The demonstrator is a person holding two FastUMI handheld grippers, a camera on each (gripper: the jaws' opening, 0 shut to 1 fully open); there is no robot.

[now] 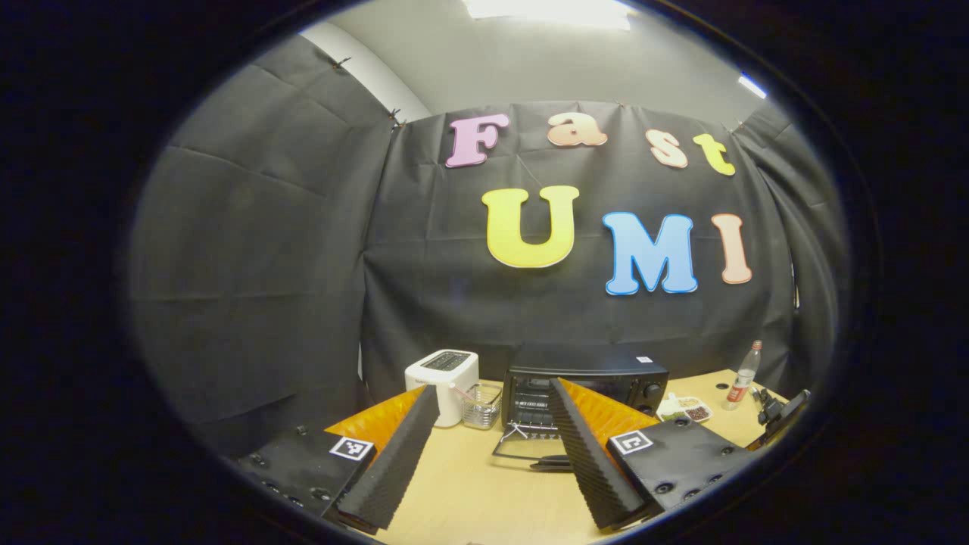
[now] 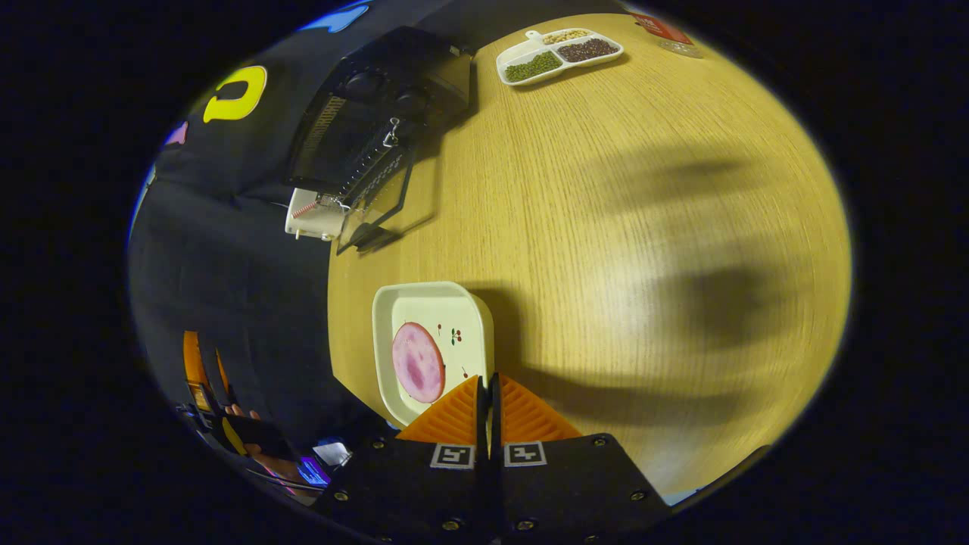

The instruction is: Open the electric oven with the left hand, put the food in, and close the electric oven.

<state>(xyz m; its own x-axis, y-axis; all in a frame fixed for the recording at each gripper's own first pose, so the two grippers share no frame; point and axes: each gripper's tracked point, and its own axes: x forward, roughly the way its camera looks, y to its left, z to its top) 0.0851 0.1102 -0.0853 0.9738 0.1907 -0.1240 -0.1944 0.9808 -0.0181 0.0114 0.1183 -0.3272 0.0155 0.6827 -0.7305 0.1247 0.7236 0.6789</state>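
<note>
The black electric oven [image 1: 606,378] stands at the back of the wooden table with its glass door [image 1: 526,446] folded down open. My left gripper [image 1: 493,390] is open and empty, held back from the oven and facing it. A white square plate [image 2: 454,310] carries a round pink slice of ham [image 2: 417,362]. My right gripper [image 2: 488,382] is shut on the plate's near rim, and the plate casts a shadow on the table. The oven [image 2: 378,91] and its open door [image 2: 382,200] lie far off at the upper left in the right gripper view.
A white toaster [image 1: 443,375] and a small wire basket [image 1: 484,406] stand left of the oven. A divided tray of beans [image 1: 685,409] [image 2: 560,51] and a bottle [image 1: 744,375] sit to its right. Bare wooden table [image 2: 643,227] spreads between plate and oven.
</note>
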